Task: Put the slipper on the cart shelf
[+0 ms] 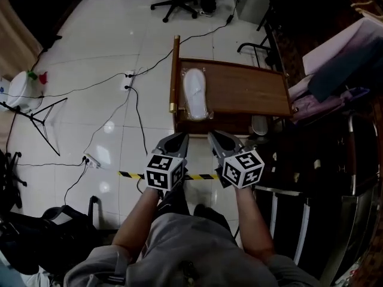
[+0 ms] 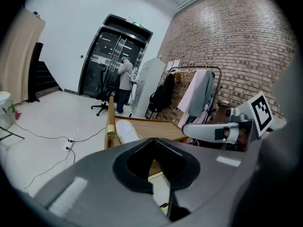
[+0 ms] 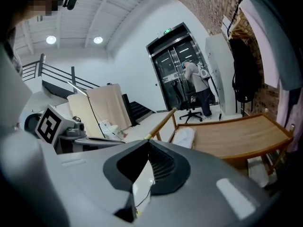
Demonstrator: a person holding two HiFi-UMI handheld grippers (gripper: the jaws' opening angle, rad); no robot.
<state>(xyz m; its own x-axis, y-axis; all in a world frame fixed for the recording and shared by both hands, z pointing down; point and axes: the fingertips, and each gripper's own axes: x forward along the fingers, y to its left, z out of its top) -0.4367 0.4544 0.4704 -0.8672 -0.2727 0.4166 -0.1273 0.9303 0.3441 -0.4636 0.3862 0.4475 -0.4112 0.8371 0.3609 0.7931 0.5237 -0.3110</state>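
As seen from the head view, the white slipper [image 1: 195, 94] lies flat on the top shelf [image 1: 245, 91] of the wooden cart, at its left end just beside the upright handle rail [image 1: 175, 73]. Its length runs away from the person. Nothing else rests on that shelf.

The left gripper [image 1: 177, 139] and the right gripper [image 1: 216, 139] are held side by side close to the person's body. Both sit at the near edge of the cart and point towards it, apart from the slipper and touching neither it nor the shelf.

Left gripper: its own view shows the jaws brought together at the tips with nothing between them. Right gripper: the jaws are fully closed in the same way and hold nothing. Both gripper views look over the closed tips to the slipper lying on the shelf beyond.

Surroundings: pale tiled floor [image 1: 90, 52] with black cables [image 1: 134, 100] trailing across it. A strip of yellow-and-black tape [image 1: 128, 175] lies beneath the grippers. An office chair [image 1: 175, 3] stands at the far side of the room.
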